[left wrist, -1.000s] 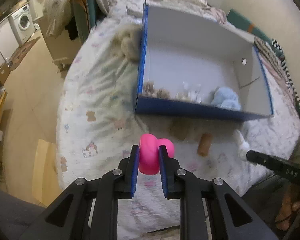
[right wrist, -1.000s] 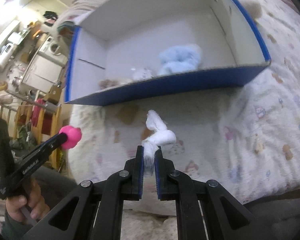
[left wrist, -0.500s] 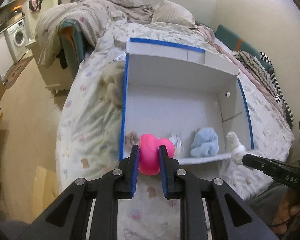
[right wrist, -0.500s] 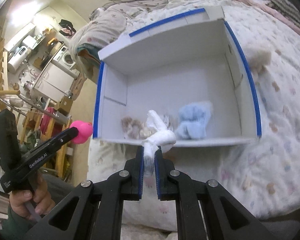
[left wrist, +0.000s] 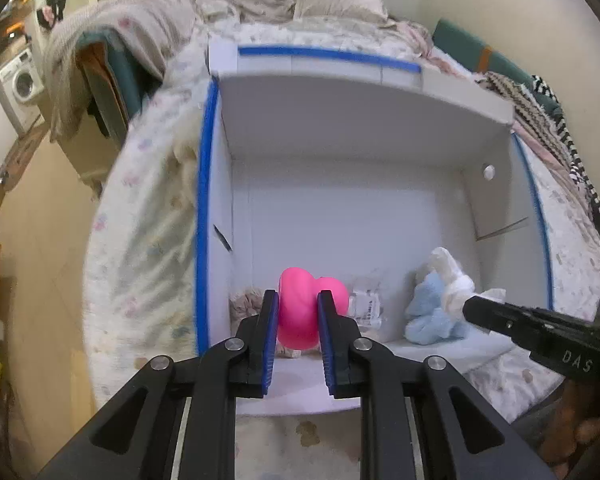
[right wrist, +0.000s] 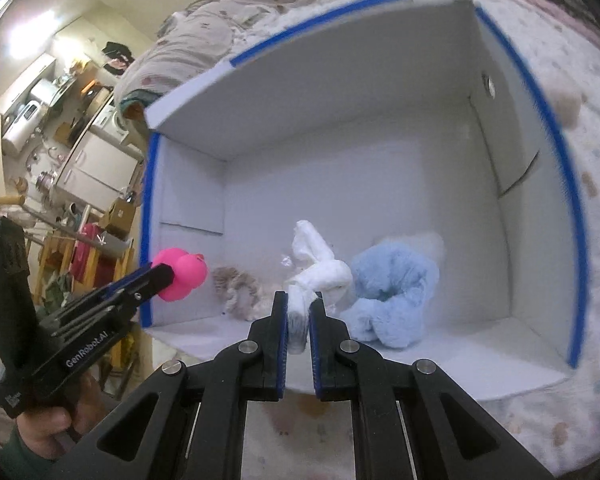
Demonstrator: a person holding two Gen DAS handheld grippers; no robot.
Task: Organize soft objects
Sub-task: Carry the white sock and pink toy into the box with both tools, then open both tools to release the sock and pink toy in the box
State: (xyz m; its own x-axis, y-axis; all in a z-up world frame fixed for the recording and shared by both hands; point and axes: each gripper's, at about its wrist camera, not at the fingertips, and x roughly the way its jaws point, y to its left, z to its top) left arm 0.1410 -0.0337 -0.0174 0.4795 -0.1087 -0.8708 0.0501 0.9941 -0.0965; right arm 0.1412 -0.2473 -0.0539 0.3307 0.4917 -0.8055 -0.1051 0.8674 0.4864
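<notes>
Carrying both loads fwd: a sec ago the grippers hung over the bedsheet short of the box (left wrist: 340,128), now both sit over its near edge. Left gripper (left wrist: 298,316) pinches the pink toy (left wrist: 300,312); right gripper (right wrist: 299,314) pinches the white cloth (right wrist: 316,264), just beside the blue plush (right wrist: 392,292) already inside. Prob. next: let go inside.

The box (left wrist: 380,128) sits on the bed (left wrist: 148,216); inside (near its front edge) a curly toy (right wrist: 236,288) lies left of a plush toy (right wrist: 392,292).
</notes>
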